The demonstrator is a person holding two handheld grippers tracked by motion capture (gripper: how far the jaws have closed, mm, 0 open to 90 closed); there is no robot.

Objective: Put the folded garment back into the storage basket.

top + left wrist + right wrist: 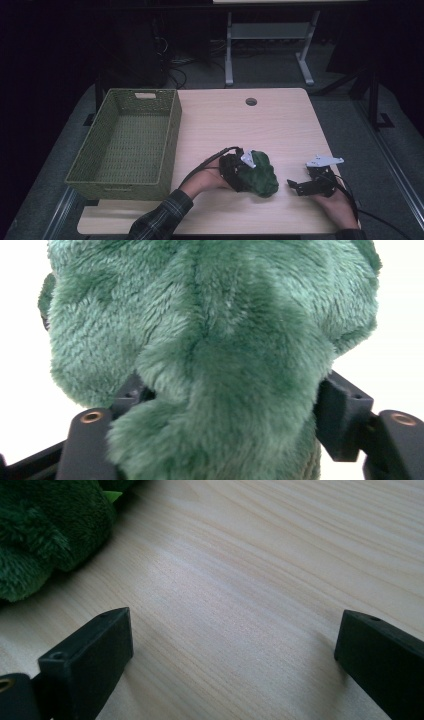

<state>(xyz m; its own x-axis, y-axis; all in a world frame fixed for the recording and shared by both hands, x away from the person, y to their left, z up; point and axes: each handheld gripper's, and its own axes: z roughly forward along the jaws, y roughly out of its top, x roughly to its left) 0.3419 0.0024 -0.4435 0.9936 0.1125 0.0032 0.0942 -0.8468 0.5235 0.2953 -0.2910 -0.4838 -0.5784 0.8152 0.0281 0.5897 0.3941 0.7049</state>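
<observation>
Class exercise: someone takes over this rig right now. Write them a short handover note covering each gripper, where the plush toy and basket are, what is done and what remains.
Left gripper: shut on the green plush toy, jaws pressed into its fur, at the table's near edge.
Right gripper: open, holding nothing, low over bare table just right of the toy.
Basket: at the table's left, nothing in it.
Done: toy gripped.
Left, probably: carry the toy left and put it in the basket.
</observation>
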